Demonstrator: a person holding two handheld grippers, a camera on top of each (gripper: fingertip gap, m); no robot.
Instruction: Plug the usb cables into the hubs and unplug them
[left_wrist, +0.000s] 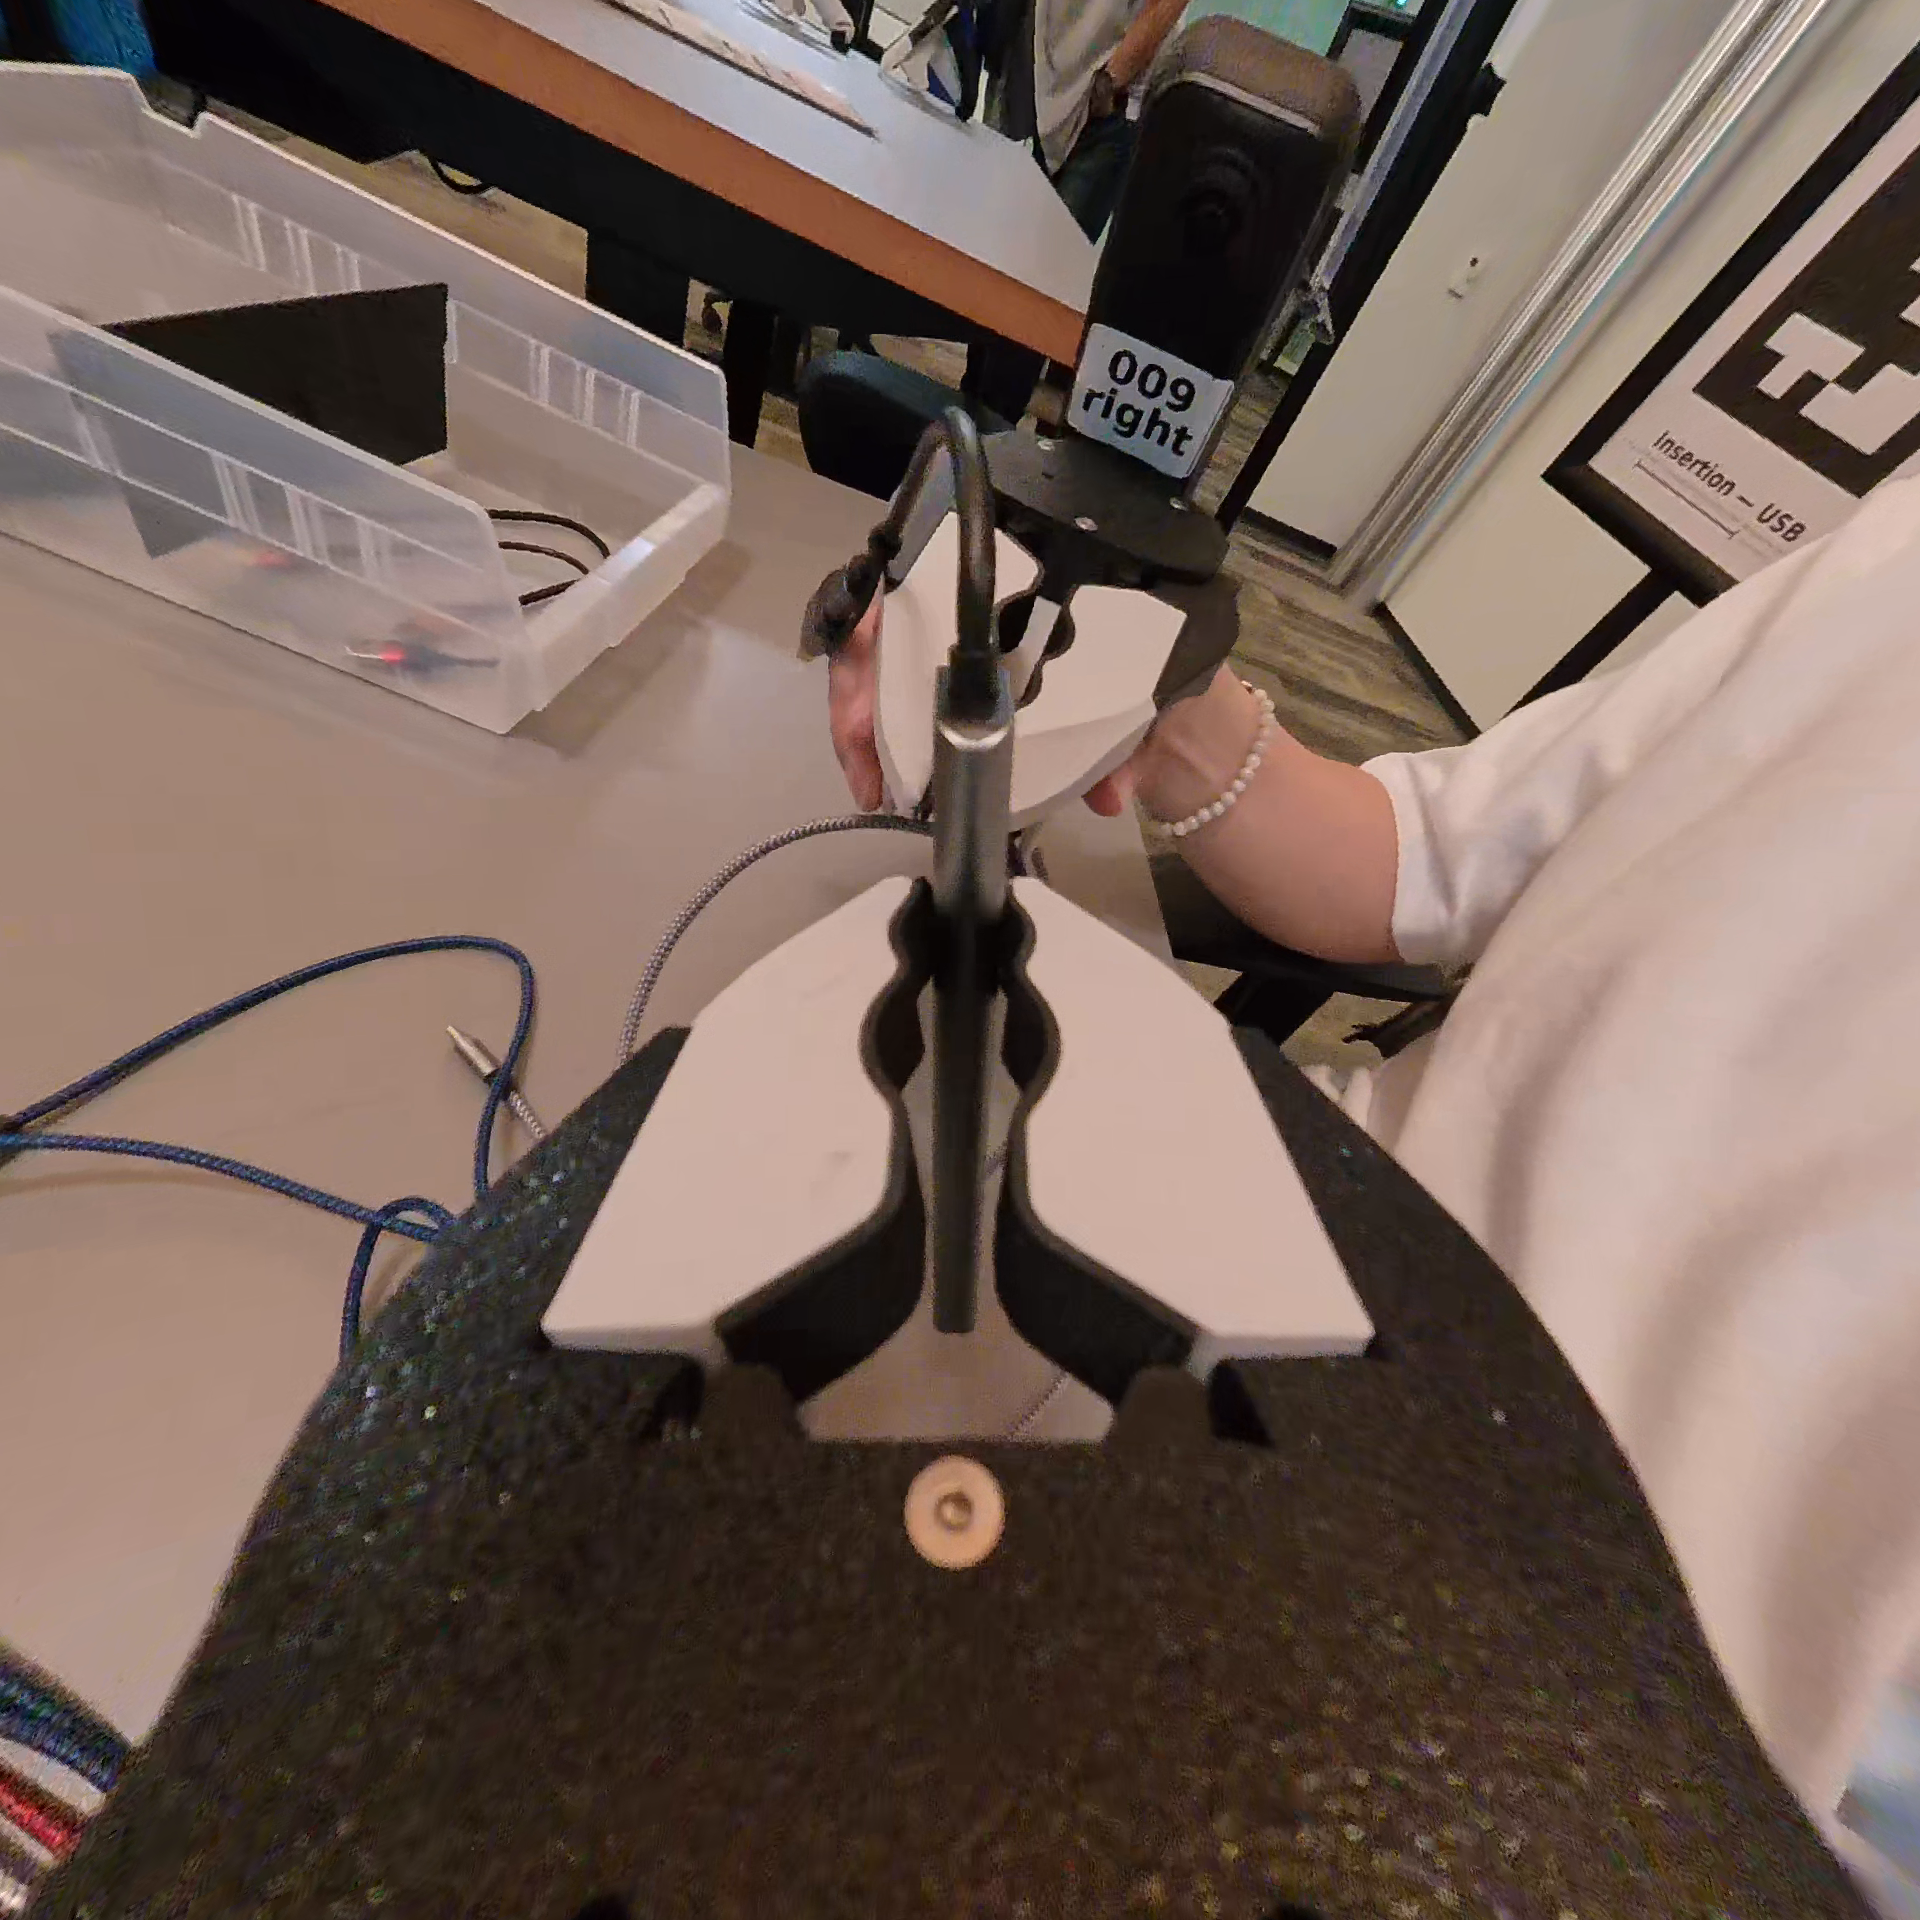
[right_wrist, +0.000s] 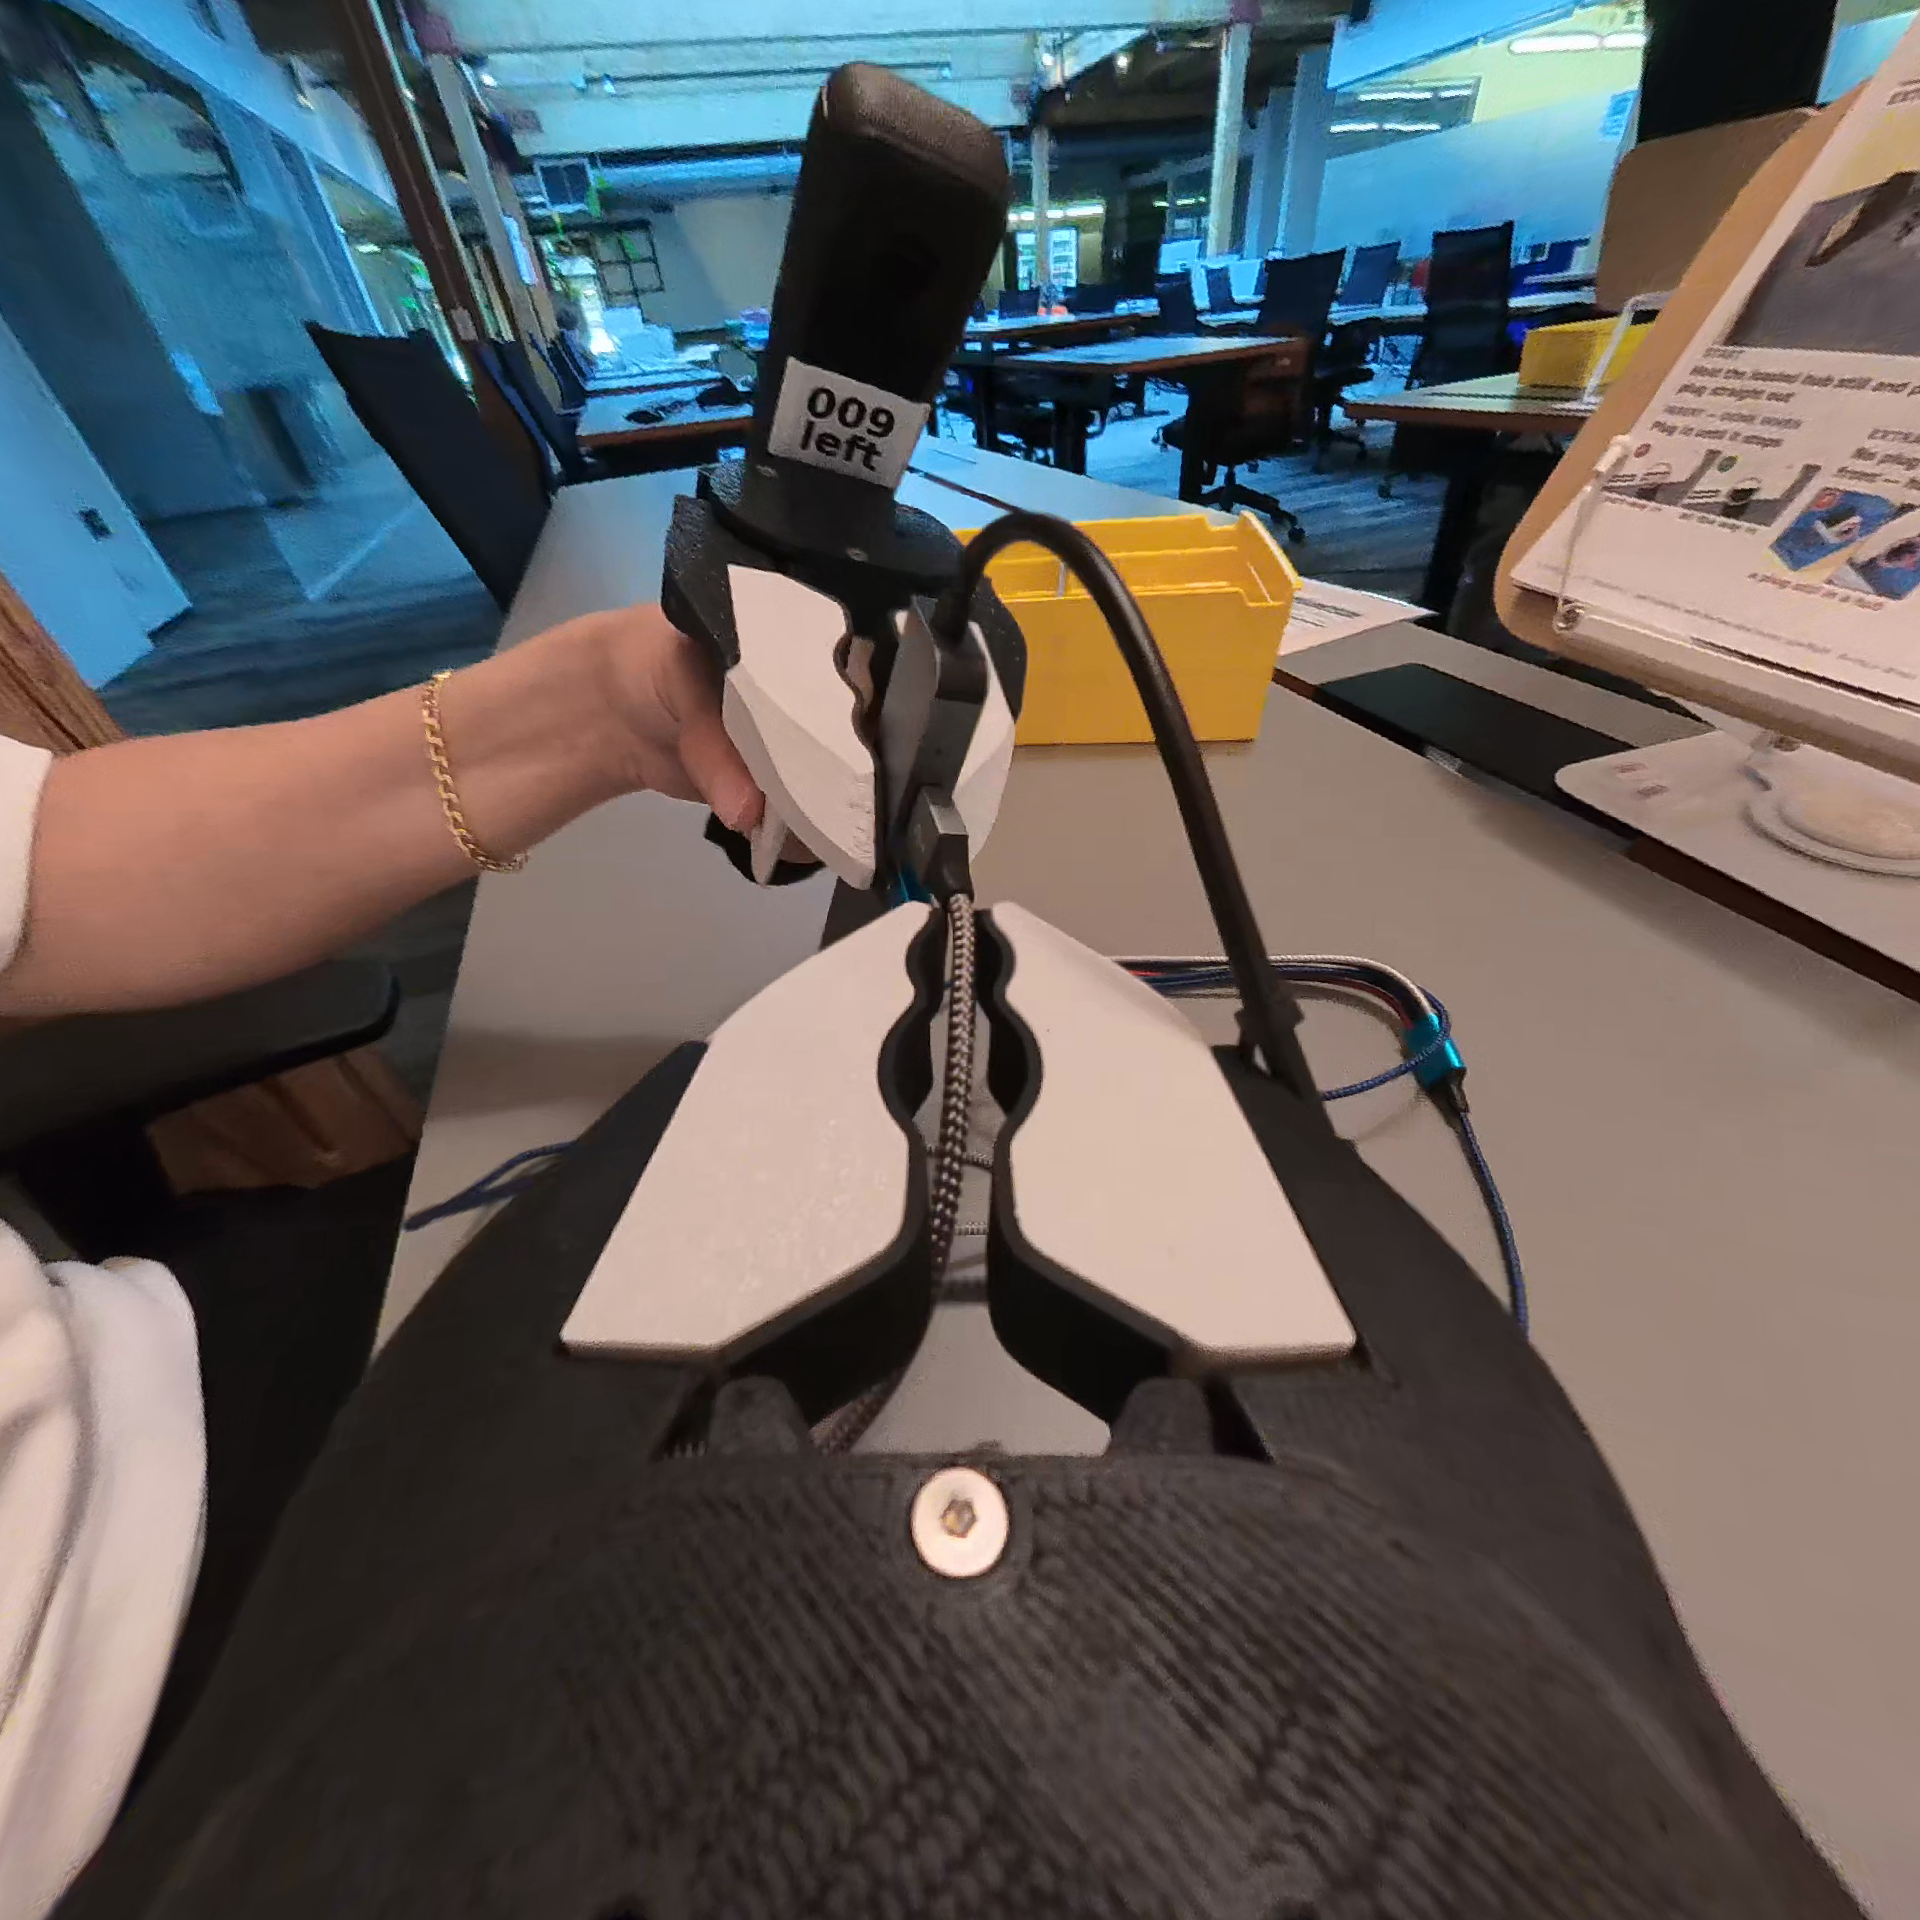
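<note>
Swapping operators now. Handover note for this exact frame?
Left tongs: shut on the grey hub, held above the table, its black lead arching up.
Right tongs: shut on the grey braided cable, just behind its black plug.
Plug sits at the hub's port; whether it is fully seated cannot be told.
Blue cable lies loose on the table; more cables sit to the right.
Left: confirm seating, pull out, do the remaining cables.
</note>
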